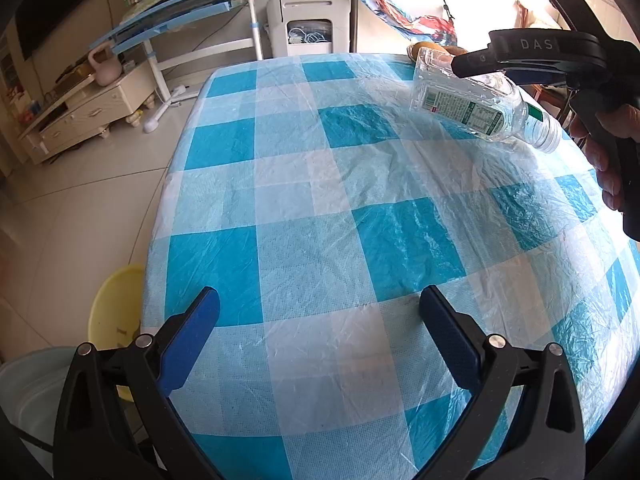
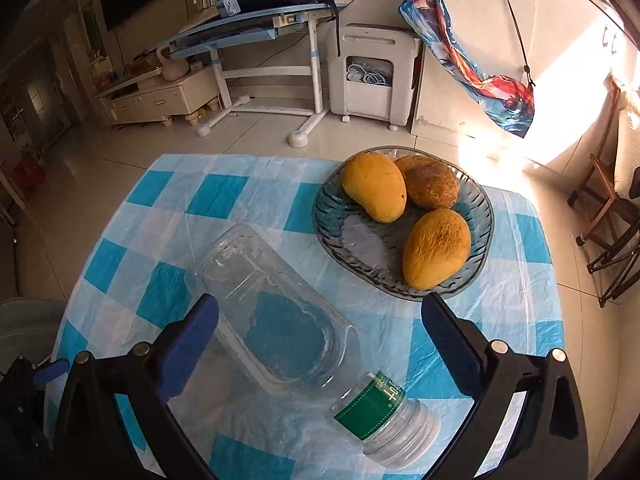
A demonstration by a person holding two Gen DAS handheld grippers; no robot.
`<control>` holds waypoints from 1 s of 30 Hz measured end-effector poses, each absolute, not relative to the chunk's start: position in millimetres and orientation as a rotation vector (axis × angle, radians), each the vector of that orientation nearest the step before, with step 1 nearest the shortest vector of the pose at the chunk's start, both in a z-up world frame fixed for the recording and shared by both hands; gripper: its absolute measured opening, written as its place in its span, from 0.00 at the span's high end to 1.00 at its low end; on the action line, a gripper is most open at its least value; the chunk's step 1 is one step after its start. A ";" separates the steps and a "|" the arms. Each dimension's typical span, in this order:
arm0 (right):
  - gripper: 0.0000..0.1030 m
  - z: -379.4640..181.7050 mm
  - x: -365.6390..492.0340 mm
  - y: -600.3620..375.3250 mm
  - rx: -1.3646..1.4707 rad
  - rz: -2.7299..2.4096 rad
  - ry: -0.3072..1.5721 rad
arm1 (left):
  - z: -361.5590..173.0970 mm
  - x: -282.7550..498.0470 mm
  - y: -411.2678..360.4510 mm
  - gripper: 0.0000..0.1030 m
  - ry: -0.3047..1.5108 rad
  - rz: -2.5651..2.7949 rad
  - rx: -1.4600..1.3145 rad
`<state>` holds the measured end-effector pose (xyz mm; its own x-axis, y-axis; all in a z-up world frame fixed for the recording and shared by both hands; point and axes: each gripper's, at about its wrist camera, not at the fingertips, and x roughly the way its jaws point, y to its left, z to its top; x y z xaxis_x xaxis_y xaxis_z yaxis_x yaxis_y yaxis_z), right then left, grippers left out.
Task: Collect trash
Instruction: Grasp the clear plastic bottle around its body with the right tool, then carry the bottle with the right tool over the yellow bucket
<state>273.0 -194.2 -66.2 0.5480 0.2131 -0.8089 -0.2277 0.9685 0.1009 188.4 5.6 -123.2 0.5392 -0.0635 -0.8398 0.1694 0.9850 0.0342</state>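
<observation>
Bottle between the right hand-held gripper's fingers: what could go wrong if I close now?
1. The clear bottle lies slantwise across the open right hand-held gripper; closing may twist it or squirt it out.
2. The glass plate of mangoes sits close beside the bottle; a sideways skid might bump it.

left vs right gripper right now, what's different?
1. The left gripper has only bare tablecloth between its jaws; the right gripper has the clear bottle between its jaws, not clamped.
2. The left gripper is near the table edge by the yellow basin; the right gripper faces the fruit dish.
Shared: both have jaws wide open, with blue pads.
</observation>
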 end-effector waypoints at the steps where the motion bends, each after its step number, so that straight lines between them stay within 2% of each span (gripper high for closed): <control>1: 0.06 -67.8 276.5 -188.1 -0.018 0.288 0.980 | -123.3 188.4 5.3 0.06 0.992 -0.139 0.116; 5: 0.09 -85.1 269.1 -159.8 -0.204 0.363 1.065 | -123.9 189.5 4.9 0.06 0.992 -0.141 0.115; 6: 0.15 -87.2 263.9 -155.9 -0.241 0.362 1.054 | -123.9 188.9 5.1 0.06 0.991 -0.141 0.115; 7: 0.28 -88.6 259.2 -155.4 -0.256 0.354 1.044 | -124.0 189.4 4.6 0.06 0.991 -0.140 0.115; 11: 0.39 -85.1 244.2 -170.0 -0.123 0.342 0.997 | -123.4 189.4 4.7 0.06 0.996 -0.143 0.116; 24: 0.41 -73.6 159.8 -164.7 0.172 0.445 0.920 | -112.7 171.3 21.8 0.07 0.987 -0.121 0.097; 30: 0.41 -55.3 145.9 -139.2 0.159 0.508 0.888 | -89.2 153.4 53.8 0.07 0.931 -0.067 0.043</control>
<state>145.9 -139.2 -55.3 0.5221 0.4864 -0.7005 -0.3578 0.8706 0.3378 153.4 53.8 -89.2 0.5950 -0.0392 -0.8028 0.0765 0.9970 0.0081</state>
